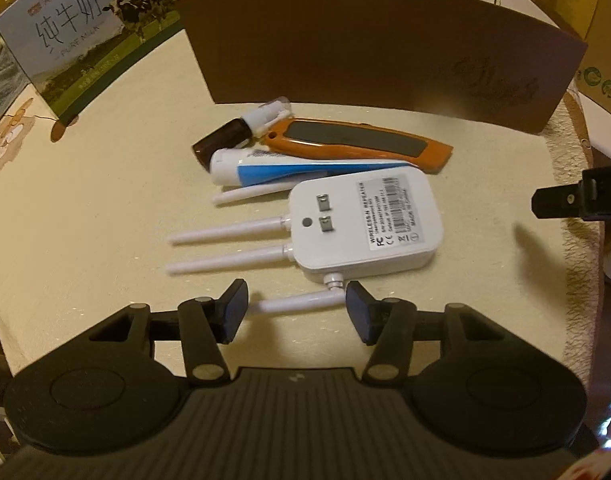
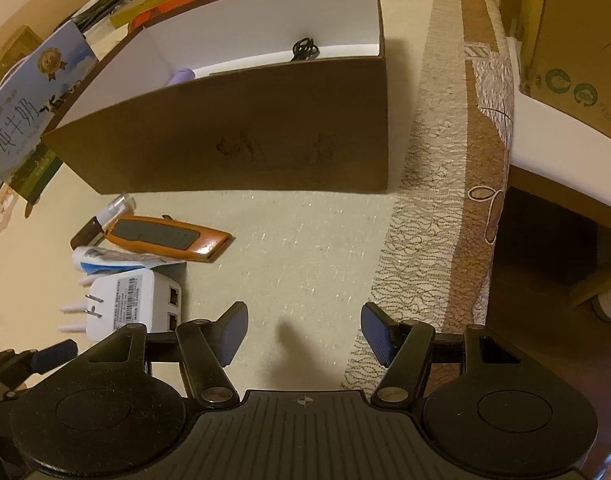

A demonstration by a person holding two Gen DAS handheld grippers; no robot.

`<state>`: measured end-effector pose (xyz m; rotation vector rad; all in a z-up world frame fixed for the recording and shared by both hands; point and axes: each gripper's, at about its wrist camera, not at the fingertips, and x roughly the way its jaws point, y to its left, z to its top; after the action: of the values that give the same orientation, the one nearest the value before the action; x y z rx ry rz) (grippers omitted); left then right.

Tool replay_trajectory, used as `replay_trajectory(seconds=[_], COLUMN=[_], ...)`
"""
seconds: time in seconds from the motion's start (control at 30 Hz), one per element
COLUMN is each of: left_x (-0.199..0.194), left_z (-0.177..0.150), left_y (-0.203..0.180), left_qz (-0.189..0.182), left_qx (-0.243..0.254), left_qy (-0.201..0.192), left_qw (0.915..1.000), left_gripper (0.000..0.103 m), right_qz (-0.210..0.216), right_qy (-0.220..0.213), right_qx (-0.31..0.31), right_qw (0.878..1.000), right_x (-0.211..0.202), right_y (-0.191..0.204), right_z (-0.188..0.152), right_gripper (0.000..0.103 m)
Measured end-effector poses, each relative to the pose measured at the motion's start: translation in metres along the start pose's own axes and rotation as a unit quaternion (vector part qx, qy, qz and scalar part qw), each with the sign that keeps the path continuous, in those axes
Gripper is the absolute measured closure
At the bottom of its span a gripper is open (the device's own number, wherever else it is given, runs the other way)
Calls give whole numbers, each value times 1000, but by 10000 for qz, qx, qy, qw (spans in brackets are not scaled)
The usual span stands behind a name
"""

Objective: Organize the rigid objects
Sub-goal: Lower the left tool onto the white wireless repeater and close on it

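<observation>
Left tool [image 1: 297, 312]: I tilt it steeply down, jaws apart astride one antenna [image 1: 301, 302], pads not pressing it.
Right tool [image 2: 301, 332]: angled down, jaws apart over bare table [image 2: 305, 248].
Repeater [image 1: 365, 224]: before the brown box [image 1: 385, 52], label reads "WIRELESS-N REPEATER".
Carton [image 1: 85, 36]: "PURE MILK".
</observation>
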<state>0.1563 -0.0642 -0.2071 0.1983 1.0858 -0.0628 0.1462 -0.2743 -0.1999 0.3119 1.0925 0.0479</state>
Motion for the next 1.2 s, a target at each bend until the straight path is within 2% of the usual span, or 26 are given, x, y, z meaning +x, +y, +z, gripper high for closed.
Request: replay_trajectory(seconds=[0.17,0.43,0.5,0.67,0.8,0.93,1.1,1.2], left_x=[-2,7,4,-21,-41,-46,-27,-15], left_z=[-10,-24,-24,-24,-23,-12,1,5], left_y=[25,87,98,99,95,82,62,58], left_qz=[192,857,793,312,-264,-541,-598,-296], left_qx=[-123,-552,-698,-957,-1414,-1499,-1422,-1244], left_qy=[42,253,288,218,211,134,340,336], left_qw=[9997,9945,9940,9947,9894,9871,9874,9912], left_gripper=[51,52,54,54,51,47,44,45], right_qz=[21,65,77,83,83,84,105,115], right_qy=[44,92,95,135,163,198,209,219], right_qx=[-56,-223,-226,-208,-209,-166,-151,-181], right_qw=[10000,9997,9997,9997,9996,9996,9996,9995], right_x=[2,5,4,3,2,2,2,2], right_y=[3,11,11,12,11,9,9,9], right_z=[-3,-6,-7,-10,-13,-16,-17,-17], right_gripper=[43,43,43,43,43,43,43,43])
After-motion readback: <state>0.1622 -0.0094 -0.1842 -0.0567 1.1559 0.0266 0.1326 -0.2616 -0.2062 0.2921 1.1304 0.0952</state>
